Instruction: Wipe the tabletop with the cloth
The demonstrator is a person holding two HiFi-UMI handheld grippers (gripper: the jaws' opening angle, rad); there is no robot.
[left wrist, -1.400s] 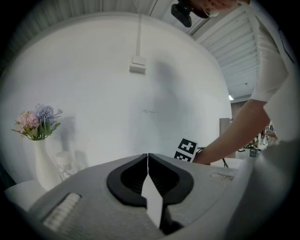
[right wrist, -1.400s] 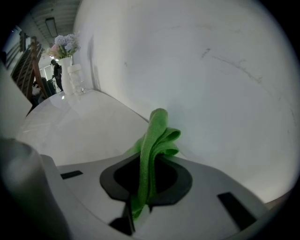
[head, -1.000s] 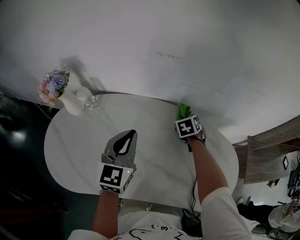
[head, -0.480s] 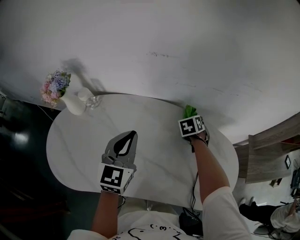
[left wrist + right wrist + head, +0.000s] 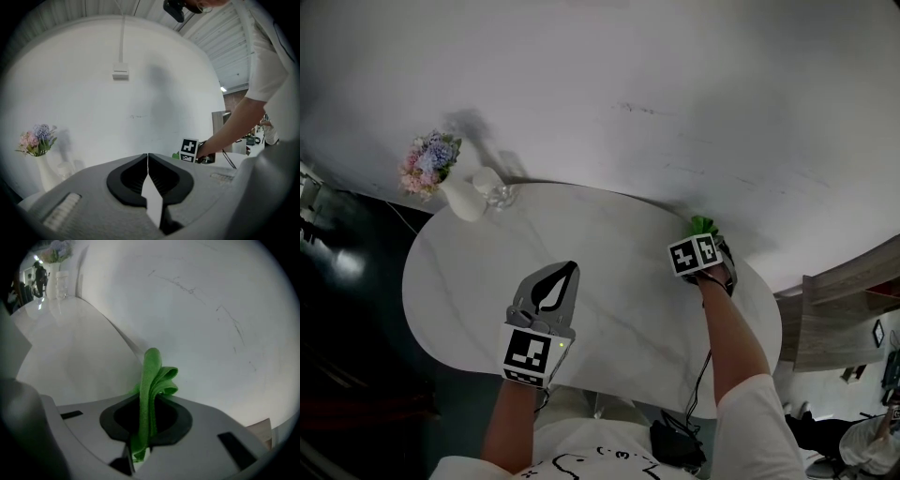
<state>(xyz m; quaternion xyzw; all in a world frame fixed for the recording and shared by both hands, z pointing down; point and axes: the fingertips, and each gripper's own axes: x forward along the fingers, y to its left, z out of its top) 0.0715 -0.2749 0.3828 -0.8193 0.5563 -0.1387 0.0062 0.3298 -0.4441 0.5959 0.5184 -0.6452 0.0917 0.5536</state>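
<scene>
A green cloth point(image 5: 152, 385) is pinched in my right gripper point(image 5: 151, 397), folded and sticking up out of the jaws. In the head view that gripper point(image 5: 705, 242) sits at the far right rim of the white oval tabletop point(image 5: 609, 281), close to the wall, with the cloth point(image 5: 703, 225) showing past its marker cube. My left gripper point(image 5: 555, 277) hovers over the near middle of the table, jaws closed on nothing. In the left gripper view its jaws point(image 5: 148, 157) meet at the tips, and the right gripper's marker cube point(image 5: 189, 149) shows beyond.
A white vase of pink and blue flowers point(image 5: 441, 178) stands at the table's far left, with a small glass point(image 5: 500, 195) beside it. The white wall point(image 5: 675, 112) runs just behind the table. A wooden counter point(image 5: 853, 300) is at the right. A cable point(image 5: 698, 375) hangs near the table's right edge.
My right gripper has slid the green cloth to the right along the table's far edge. The left gripper has stayed in place.
</scene>
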